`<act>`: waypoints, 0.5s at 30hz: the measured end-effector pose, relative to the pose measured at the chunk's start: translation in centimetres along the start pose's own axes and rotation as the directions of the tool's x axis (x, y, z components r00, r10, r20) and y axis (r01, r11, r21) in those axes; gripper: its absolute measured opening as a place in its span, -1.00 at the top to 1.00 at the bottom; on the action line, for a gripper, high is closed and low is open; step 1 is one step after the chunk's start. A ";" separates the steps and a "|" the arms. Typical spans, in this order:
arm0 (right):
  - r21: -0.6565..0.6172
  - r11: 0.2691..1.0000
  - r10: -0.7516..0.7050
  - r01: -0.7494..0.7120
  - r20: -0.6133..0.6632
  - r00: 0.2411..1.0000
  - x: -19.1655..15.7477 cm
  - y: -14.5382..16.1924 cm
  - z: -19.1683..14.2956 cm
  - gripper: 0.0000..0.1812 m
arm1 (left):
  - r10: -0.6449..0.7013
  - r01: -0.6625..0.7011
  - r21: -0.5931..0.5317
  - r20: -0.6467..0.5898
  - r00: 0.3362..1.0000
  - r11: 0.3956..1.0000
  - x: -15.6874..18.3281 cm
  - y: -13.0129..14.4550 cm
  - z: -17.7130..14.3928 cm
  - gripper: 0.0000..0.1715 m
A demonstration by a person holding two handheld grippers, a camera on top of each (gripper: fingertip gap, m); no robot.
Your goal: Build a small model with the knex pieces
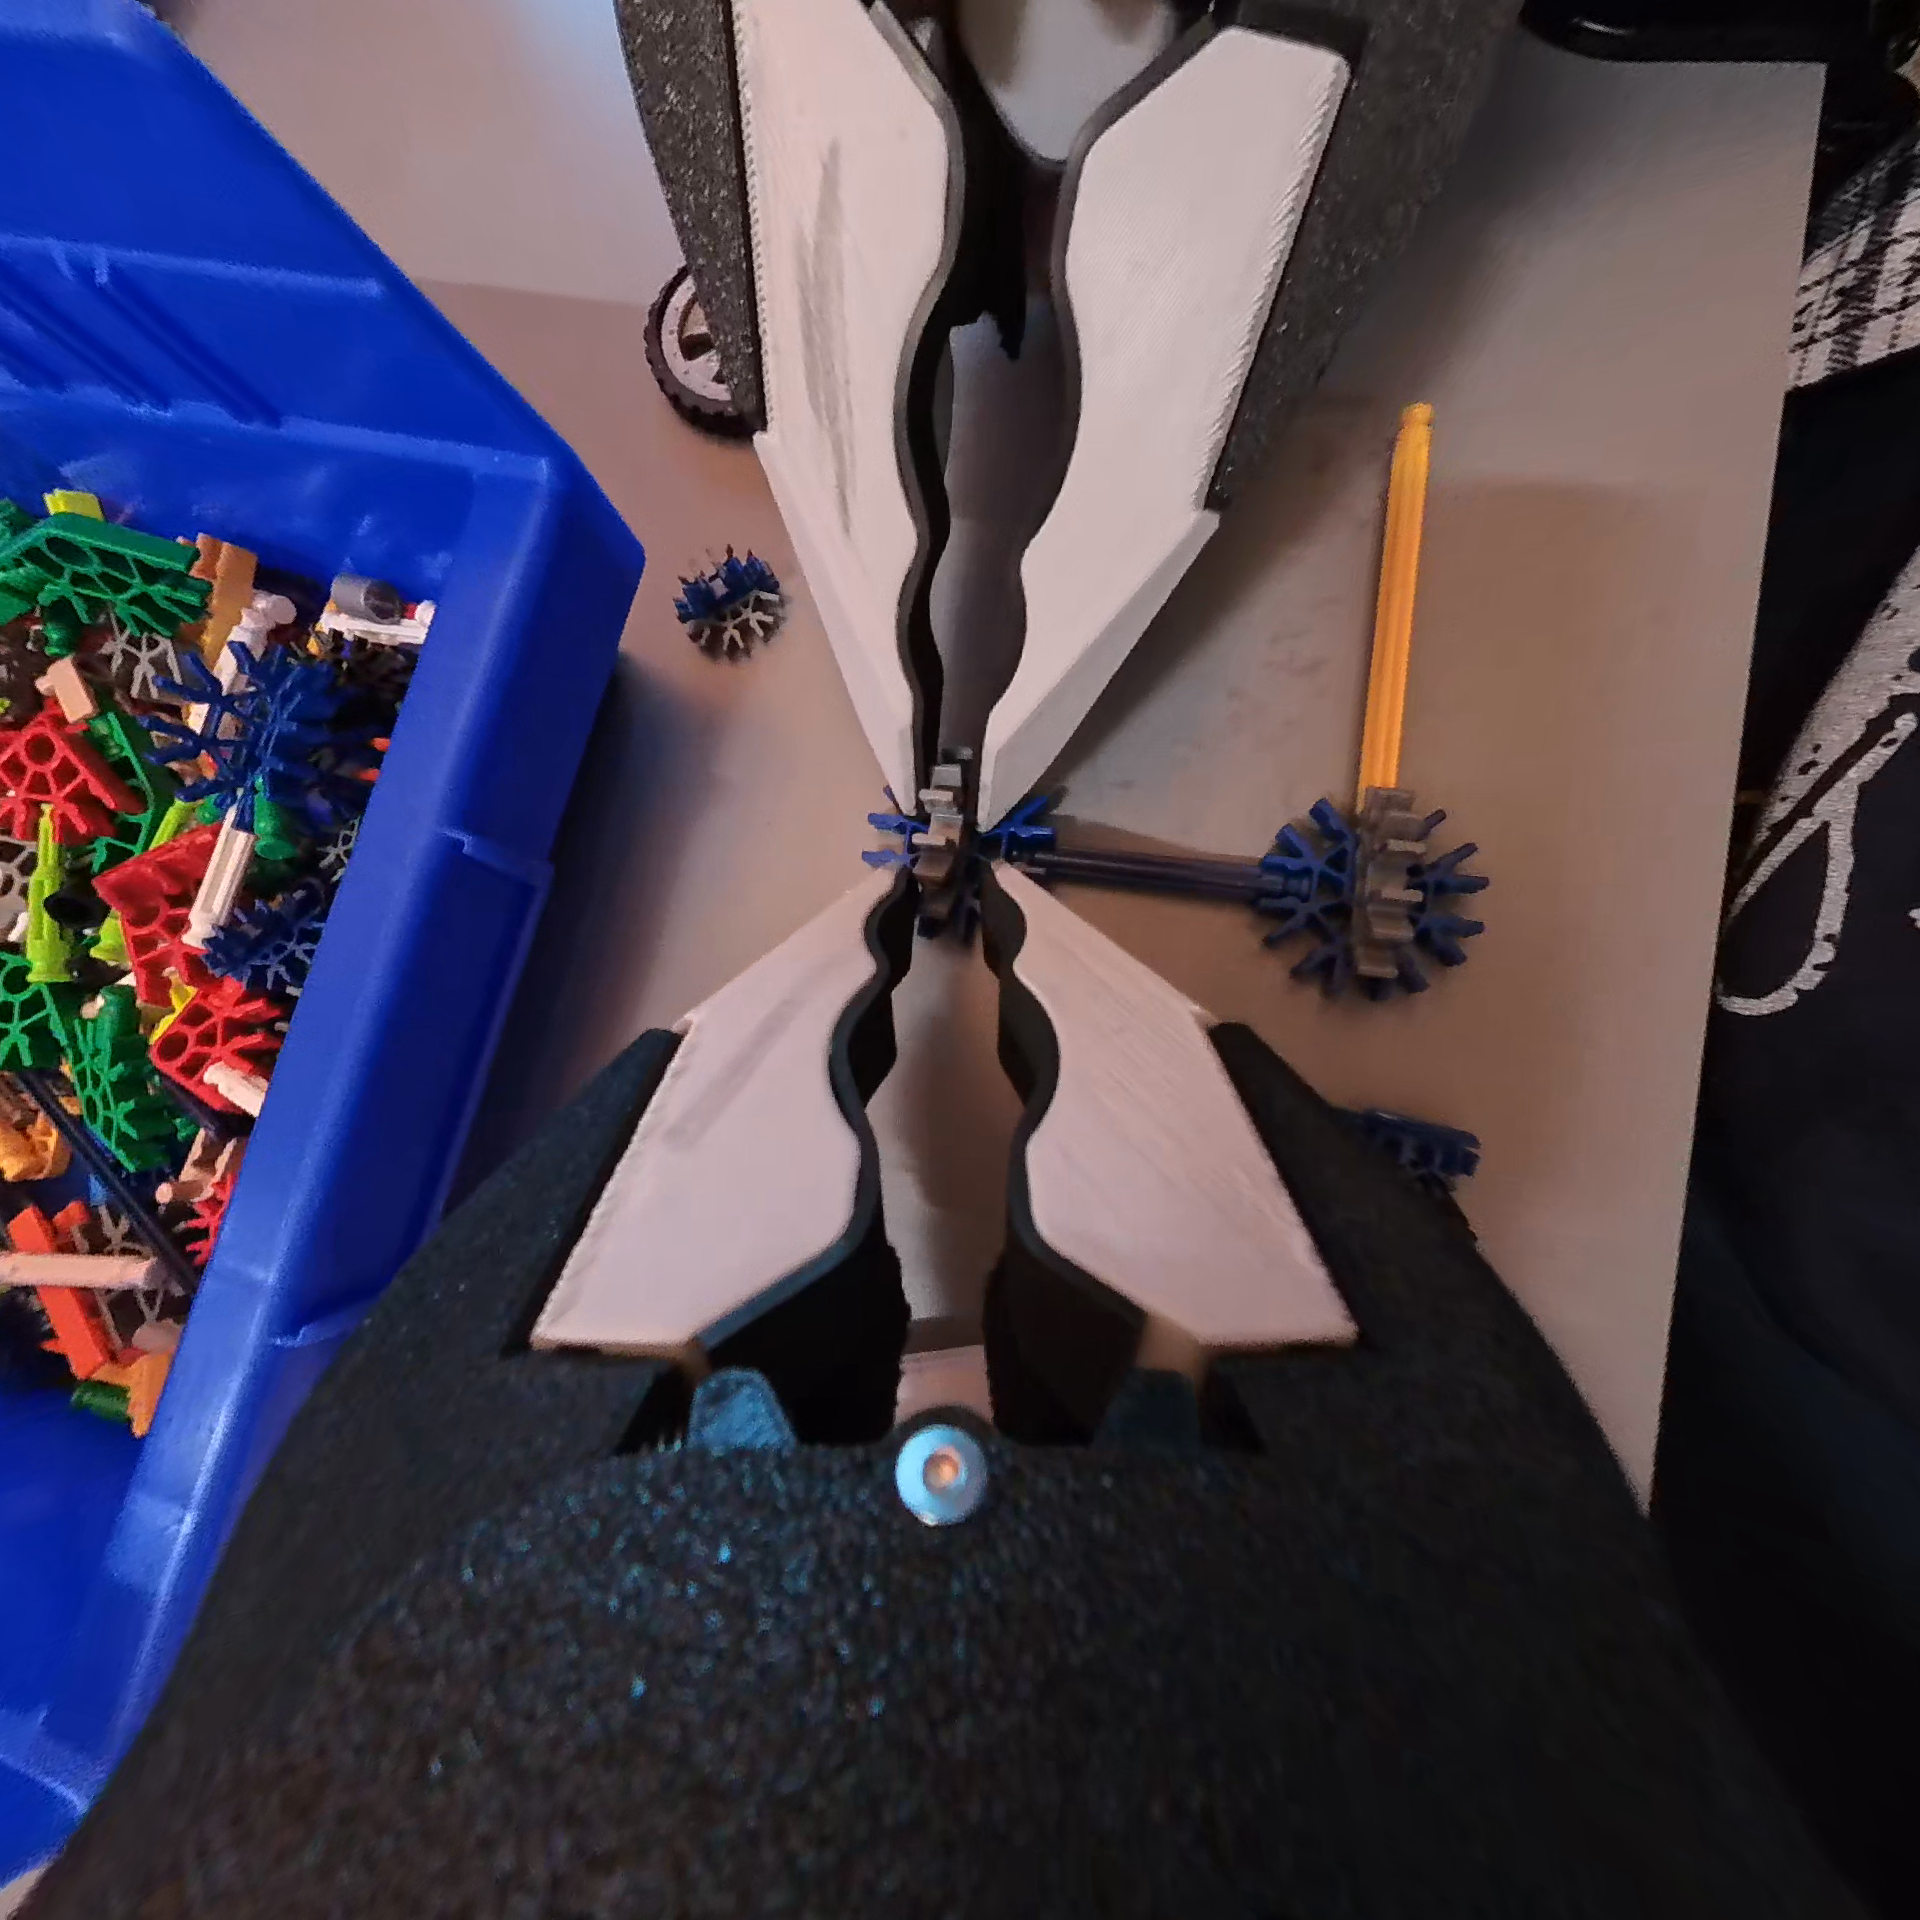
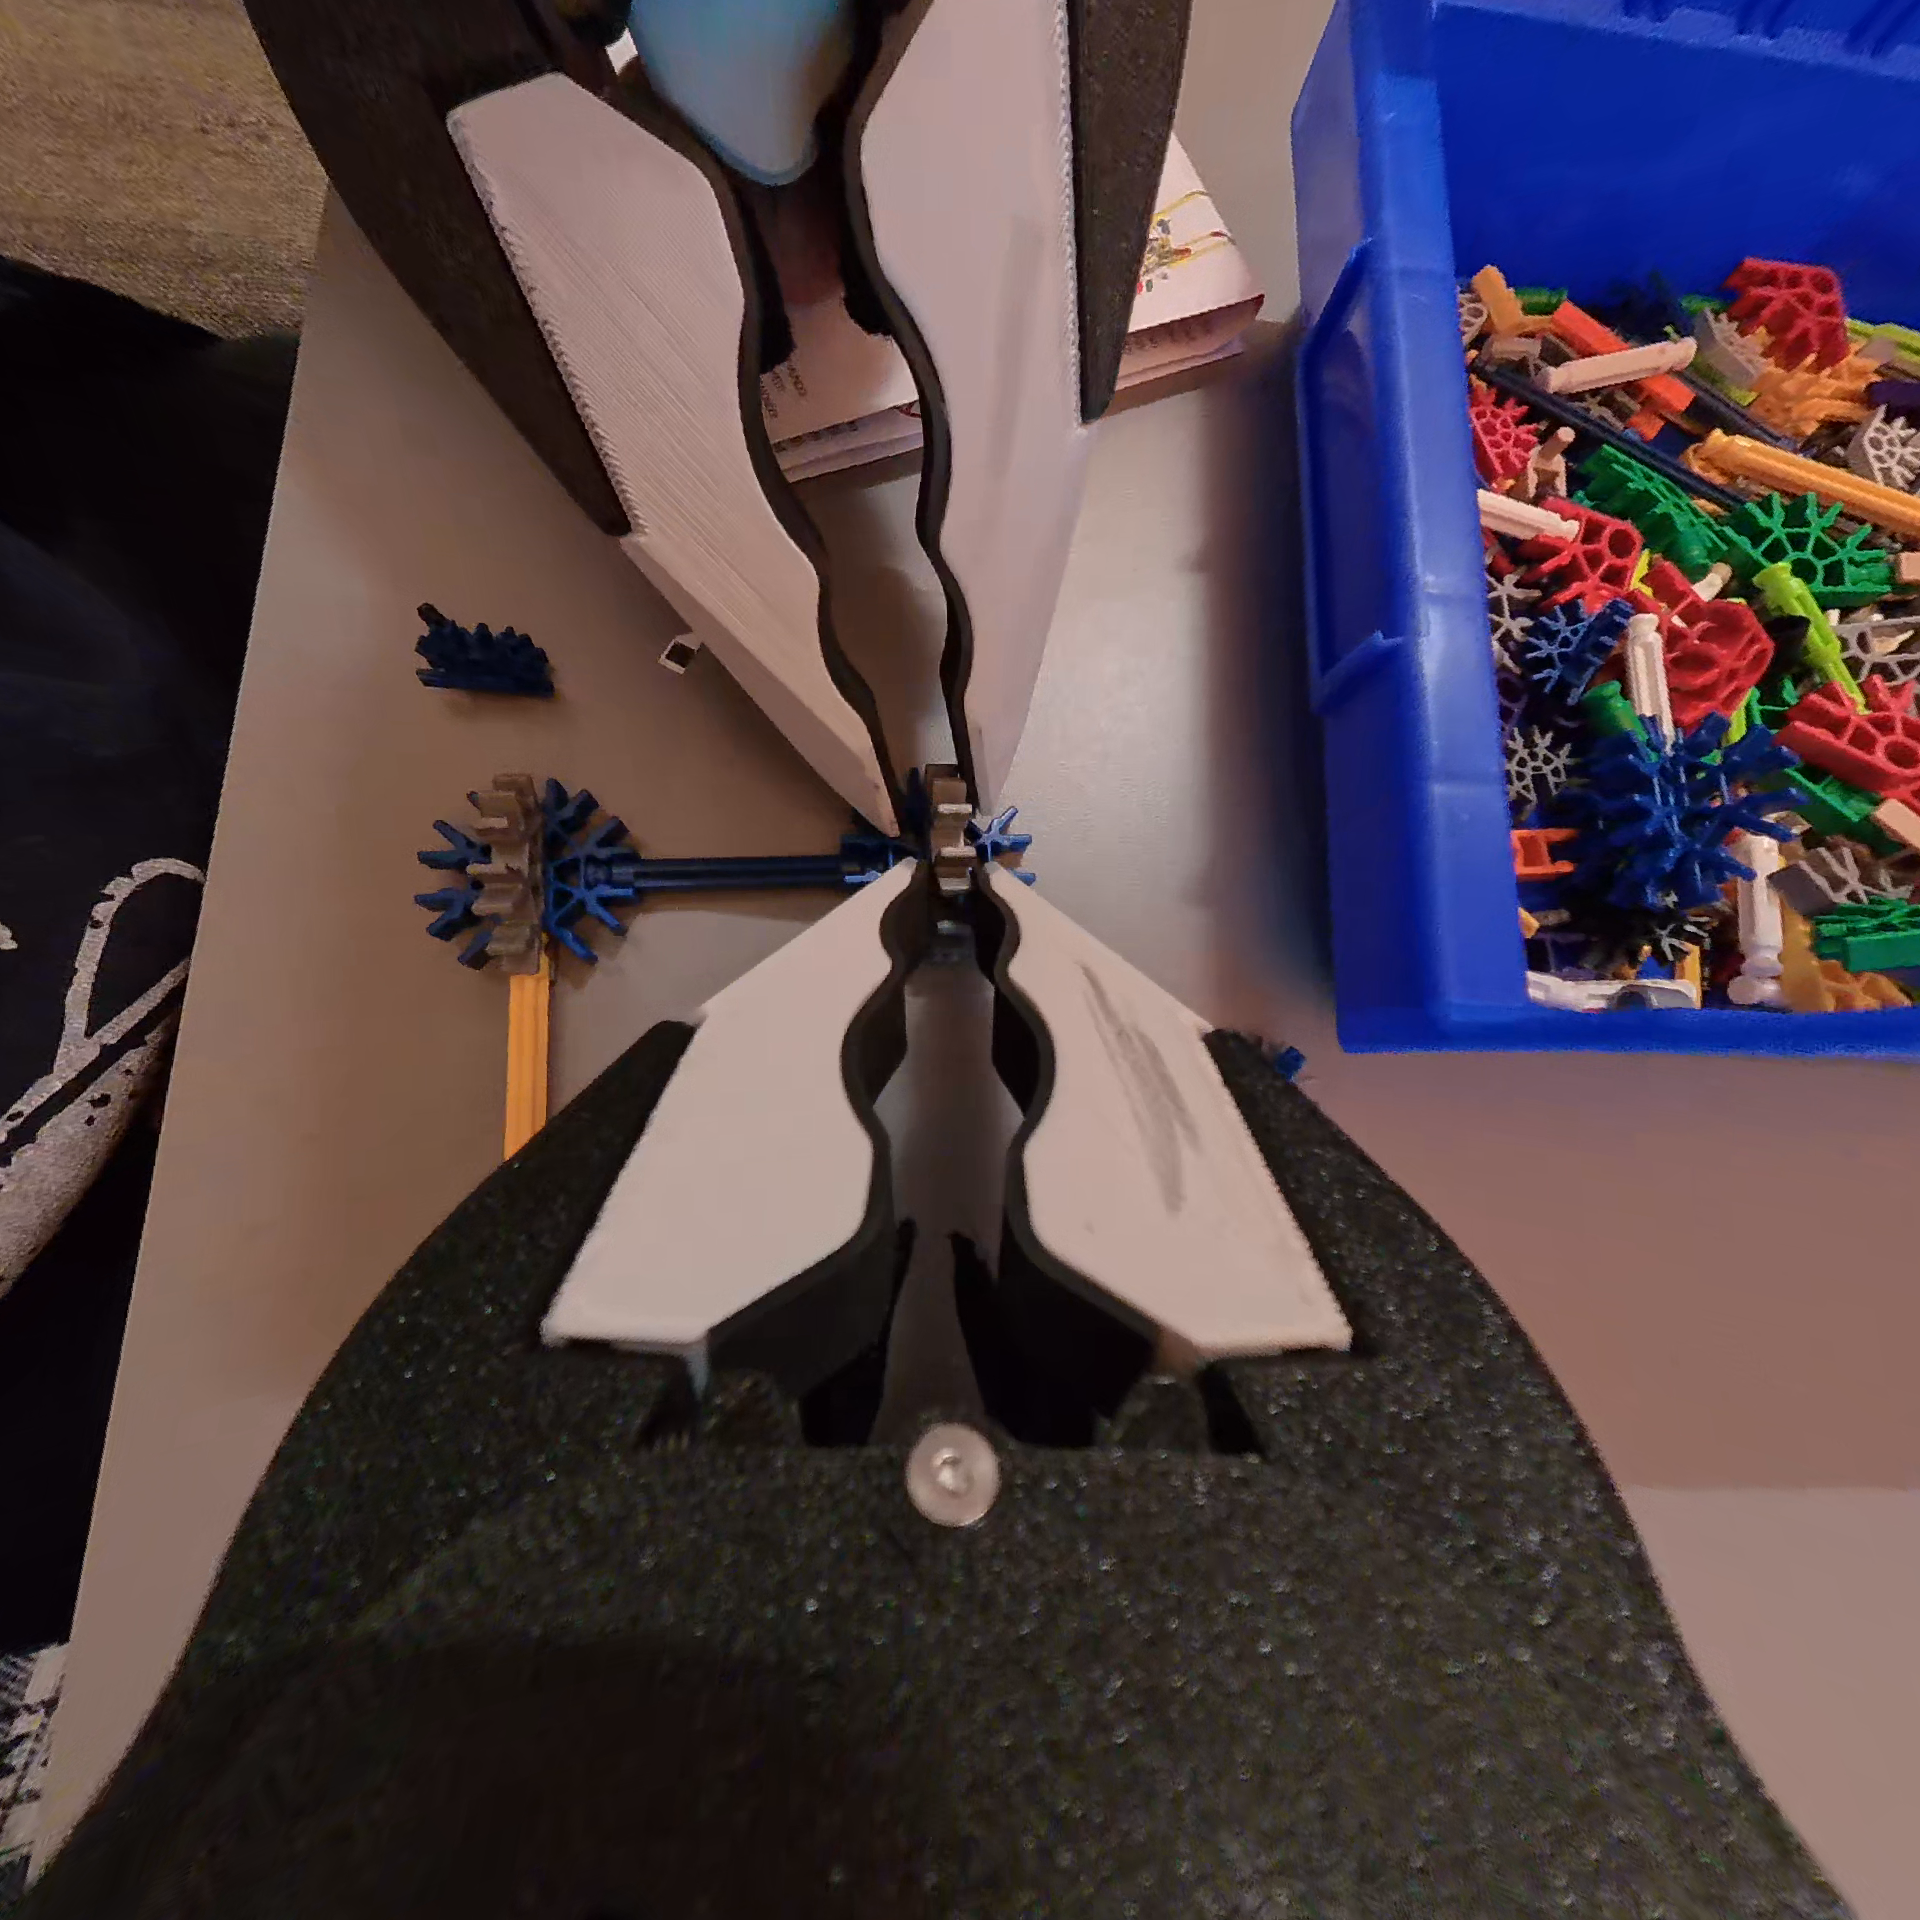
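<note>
Both tongs pinch one toothed hub from opposite sides: the left gripper (image 1: 943, 894) and the right gripper (image 2: 945, 883) are each nearly closed on the grey and blue hub (image 1: 943, 847) just above the table (image 1: 1143, 675). Such a thin nip could slip, or twist the dark blue rod (image 1: 1143, 868) loose from the second hub (image 1: 1371, 894) carrying a yellow rod (image 1: 1397, 603). Beside them stands a blue bin (image 1: 436, 935) of mixed pieces.
</note>
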State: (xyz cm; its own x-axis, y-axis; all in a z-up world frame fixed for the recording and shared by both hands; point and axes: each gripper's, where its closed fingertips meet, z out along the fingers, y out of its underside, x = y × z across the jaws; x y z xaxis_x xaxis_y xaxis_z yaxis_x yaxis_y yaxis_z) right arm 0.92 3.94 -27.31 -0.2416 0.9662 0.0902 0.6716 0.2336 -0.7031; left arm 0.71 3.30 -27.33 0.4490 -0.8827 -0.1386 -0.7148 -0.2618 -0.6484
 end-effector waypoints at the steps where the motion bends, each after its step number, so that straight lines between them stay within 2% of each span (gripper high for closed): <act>1: -0.002 1.000 -0.003 0.003 -0.003 1.000 0.0 0.0 0.0 0.92 | 0.001 -0.001 -0.002 0.000 1.000 1.000 0.0 0.0 0.0 0.88; 15: -0.065 0.997 -0.048 0.046 -0.034 0.998 -0.2 0.1 0.1 0.91 | 0.011 -0.011 -0.029 -0.003 1.000 1.000 0.1 0.1 0.0 0.90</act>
State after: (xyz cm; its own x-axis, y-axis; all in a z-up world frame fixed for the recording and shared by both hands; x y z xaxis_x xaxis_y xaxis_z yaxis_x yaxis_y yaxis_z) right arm 0.96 3.79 -27.43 -0.2500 0.9569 0.1475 0.7040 0.2843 -0.6508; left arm 0.65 3.12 -27.41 0.4398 -0.8866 -0.1433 -0.7350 -0.2636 -0.6247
